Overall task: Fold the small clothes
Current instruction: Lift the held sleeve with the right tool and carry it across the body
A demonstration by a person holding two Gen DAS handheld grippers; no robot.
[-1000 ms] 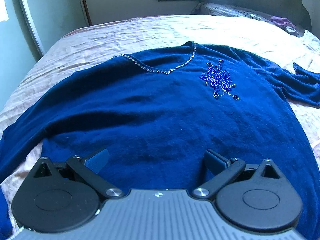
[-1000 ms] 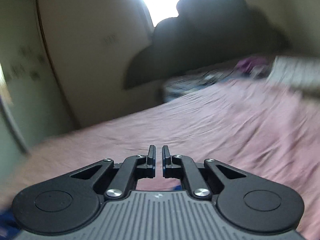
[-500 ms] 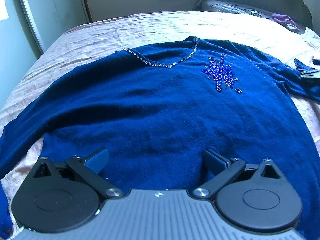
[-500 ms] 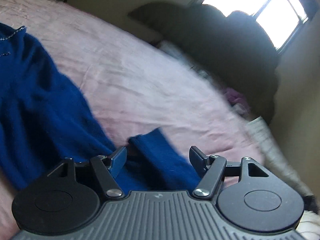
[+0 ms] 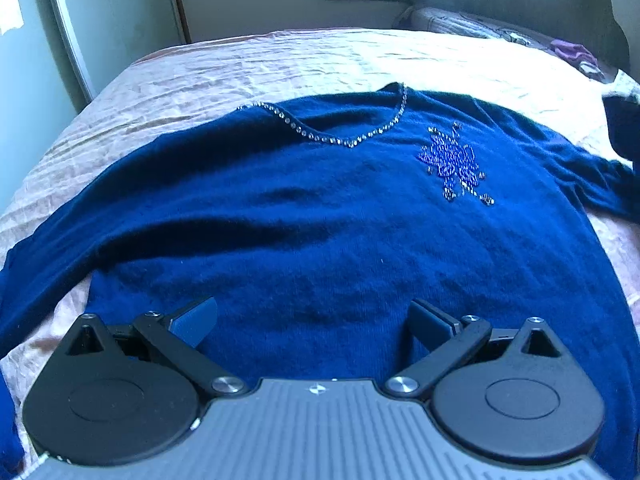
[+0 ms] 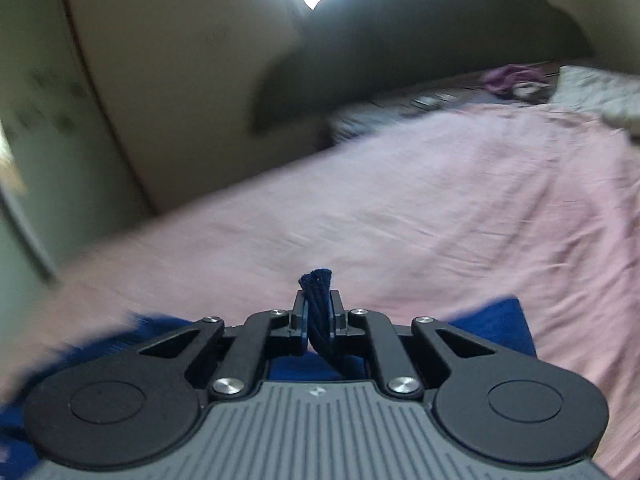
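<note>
A sleeve end (image 6: 316, 300) is pinched in the right claw (image 6: 317, 312) at the sweater's (image 5: 320, 232) right side, while the left claw (image 5: 312, 320) is held spread over its hem.

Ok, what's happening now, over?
Left gripper open over sweater. Right gripper shut on sweater's edge. Sweater flat on bed. Nothing blocking.

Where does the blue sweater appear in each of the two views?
Left wrist: the sweater lies spread across the middle, on the bedspread.
Right wrist: a fold of it is pinched in the right hand-held gripper; more blue shows along the bottom edge.
Shared landmark: the purple cloth by the headboard.
</note>
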